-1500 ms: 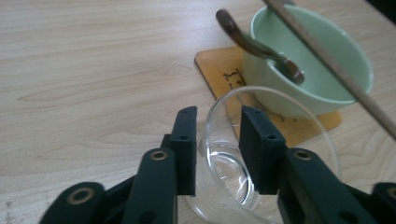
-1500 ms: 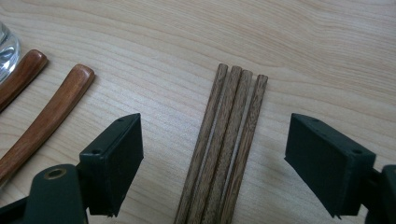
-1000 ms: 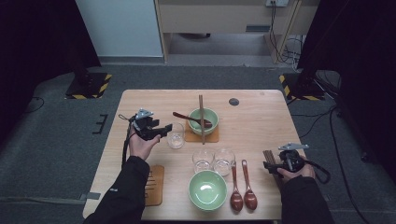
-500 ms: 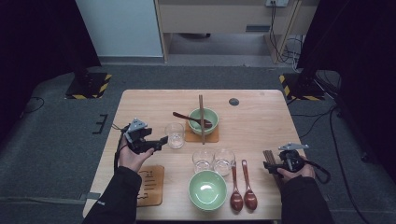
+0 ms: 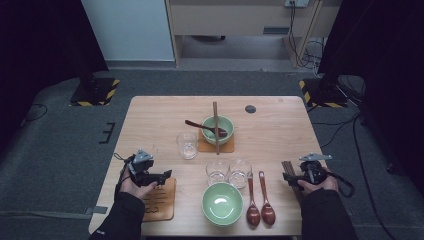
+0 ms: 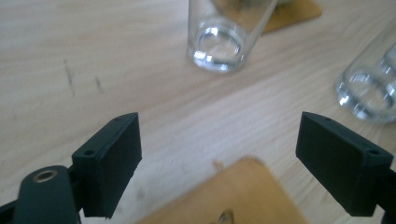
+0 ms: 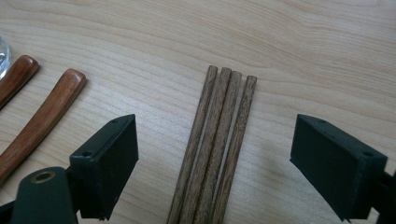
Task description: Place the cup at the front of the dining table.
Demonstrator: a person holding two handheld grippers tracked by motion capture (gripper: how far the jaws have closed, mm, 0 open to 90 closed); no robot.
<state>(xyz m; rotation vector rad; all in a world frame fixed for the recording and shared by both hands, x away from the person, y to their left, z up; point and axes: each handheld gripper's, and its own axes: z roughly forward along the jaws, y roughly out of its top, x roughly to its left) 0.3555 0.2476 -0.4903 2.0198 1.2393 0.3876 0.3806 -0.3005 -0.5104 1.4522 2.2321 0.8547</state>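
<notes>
Left gripper hangs over the wooden coaster, jaws just opened wide, empty; the glass stands beyond that coaster. No readable writing anywhere. Right gripper gapes, released, straddling the chopsticks.

Left gripper moved away from the lone drinking glass, going left and toward the near edge of the table; now over the far corner of the wooden coaster, glass well apart from it. Its jaws have just been opening, wide now, nothing between them. Forearm pulled back with it. Glass left standing upright just left of the far bowl's coaster.
</notes>
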